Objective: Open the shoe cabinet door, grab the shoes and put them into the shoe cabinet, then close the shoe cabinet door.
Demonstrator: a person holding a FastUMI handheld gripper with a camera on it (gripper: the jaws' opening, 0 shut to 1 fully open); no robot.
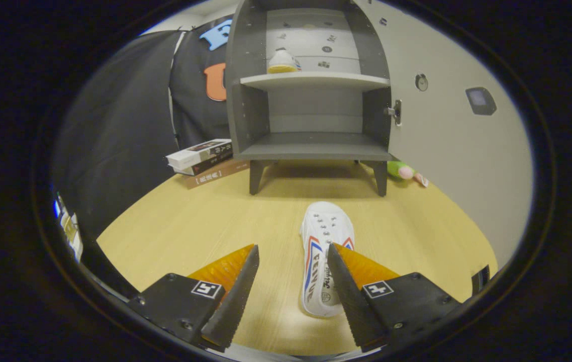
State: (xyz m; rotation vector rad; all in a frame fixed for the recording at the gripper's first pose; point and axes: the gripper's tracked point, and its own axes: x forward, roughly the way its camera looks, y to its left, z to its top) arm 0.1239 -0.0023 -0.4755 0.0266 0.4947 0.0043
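The gripper [293, 254] hangs over the wooden table [190, 226] with its fingers spread wide, holding nothing. A white shoe [322, 251] lies on the table between them, close against the right finger (touching or not, I cannot tell), its toe towards the shoe cabinet [311, 85]. The cabinet door [447, 125] stands swung open to the right. Another shoe [282, 62] already sits on the upper shelf. Some books [203, 156] lie beside the cabinet's left leg.

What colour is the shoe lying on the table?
White, with red and blue stripes along its side; the gripper view shows the shoe beside the open tool's right finger.
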